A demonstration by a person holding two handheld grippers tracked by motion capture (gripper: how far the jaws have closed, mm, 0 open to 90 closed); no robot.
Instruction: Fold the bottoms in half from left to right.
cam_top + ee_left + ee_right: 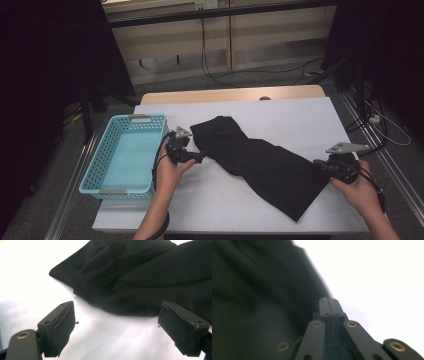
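1. Left gripper (pixel 199 158): fingers (pixel 60 326) spread wide, nothing between them. The black garment (pixel 260 160) lay just ahead of the fingertips, its near folded edge not yet inside the gap.
2. Right gripper (pixel 321 164): fingers (pixel 328 305) pressed together at the cloth's edge. Right gripper view showed the dark fabric beside the tips and to one side of them; I couldn't tell whether a thin layer was pinched, no cloth visible between the pads.
3. Garment location: lying crumpled and diagonal on the white surface (pixel 300 115), one end just ahead of the left fingers, the other end touching or just beside the right fingers.
4. Blue basket (pixel 105 165) sat behind the left fingers, on the side away from the cloth, nothing visible inside it.
5. Step in hand, my read: getting a grip on both ends to fold or lift the garment.
6. To do it well: push the left fingers forward and low so the lower pad slid under the folded edge, then close on a single hem rather than the bunched fold.
7. Right side: reopen if nothing was caught, take the corner, not the mid-edge.
8. Keep both grips level when lifting, or the cloth would twist further.
9. Markings: no brand, label or readable writing on garment, basket or grippers.
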